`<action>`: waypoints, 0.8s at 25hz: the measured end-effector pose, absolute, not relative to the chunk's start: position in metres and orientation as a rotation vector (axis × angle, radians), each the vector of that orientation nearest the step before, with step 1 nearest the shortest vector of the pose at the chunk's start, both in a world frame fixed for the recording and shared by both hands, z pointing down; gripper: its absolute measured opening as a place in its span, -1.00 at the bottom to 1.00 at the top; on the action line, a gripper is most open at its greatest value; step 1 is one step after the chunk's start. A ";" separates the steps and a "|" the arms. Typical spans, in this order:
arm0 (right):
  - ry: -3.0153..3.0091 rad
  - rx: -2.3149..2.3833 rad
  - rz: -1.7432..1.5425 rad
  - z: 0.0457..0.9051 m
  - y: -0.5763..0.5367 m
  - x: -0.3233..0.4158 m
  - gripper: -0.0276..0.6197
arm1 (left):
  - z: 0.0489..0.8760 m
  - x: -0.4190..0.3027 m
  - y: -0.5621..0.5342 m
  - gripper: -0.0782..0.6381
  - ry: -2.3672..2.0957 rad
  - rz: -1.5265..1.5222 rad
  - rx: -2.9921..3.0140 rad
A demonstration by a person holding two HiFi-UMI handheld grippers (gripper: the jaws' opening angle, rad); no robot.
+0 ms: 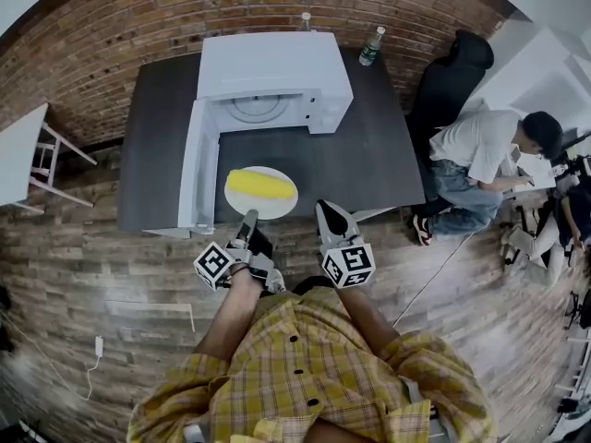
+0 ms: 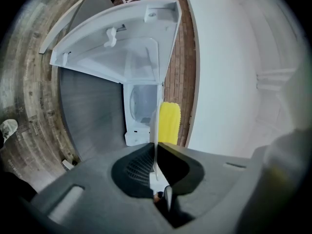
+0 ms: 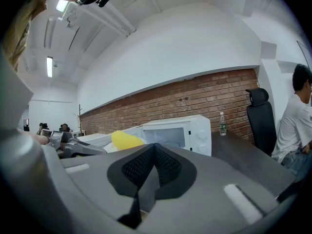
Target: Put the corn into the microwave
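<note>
Corn (image 1: 261, 185) not yet in microwave (image 1: 273, 67)
Door (image 1: 199, 160) open — left hand-held gripper (image 1: 247, 220) clamps the plate (image 1: 277, 207) rim; right hand-held gripper (image 1: 326, 210) closed, empty.

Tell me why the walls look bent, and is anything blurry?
Head view: fisheye bends the brick wall into an arc; corn sharp. Left gripper view: tipped sideways, white wall washed out. Right gripper view: ceiling lamps glare, right gripper soft up close.

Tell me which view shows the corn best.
The head view: the whole corn lies in plain sight on the plate. The left gripper view shows only part of it beside the plate's edge-on rim; the right gripper view shows only a yellow bit.
</note>
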State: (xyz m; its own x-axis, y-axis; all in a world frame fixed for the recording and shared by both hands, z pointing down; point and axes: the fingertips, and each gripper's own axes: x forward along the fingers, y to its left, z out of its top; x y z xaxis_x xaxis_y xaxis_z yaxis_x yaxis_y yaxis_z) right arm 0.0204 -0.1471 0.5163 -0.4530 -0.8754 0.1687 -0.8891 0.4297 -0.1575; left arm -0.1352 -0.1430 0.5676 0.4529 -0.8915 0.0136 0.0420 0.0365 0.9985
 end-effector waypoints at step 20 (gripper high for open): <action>-2.670 1.489 0.316 0.524 -0.213 0.013 -0.91 | 0.582 -0.124 -0.200 -0.73 -0.851 -0.911 1.272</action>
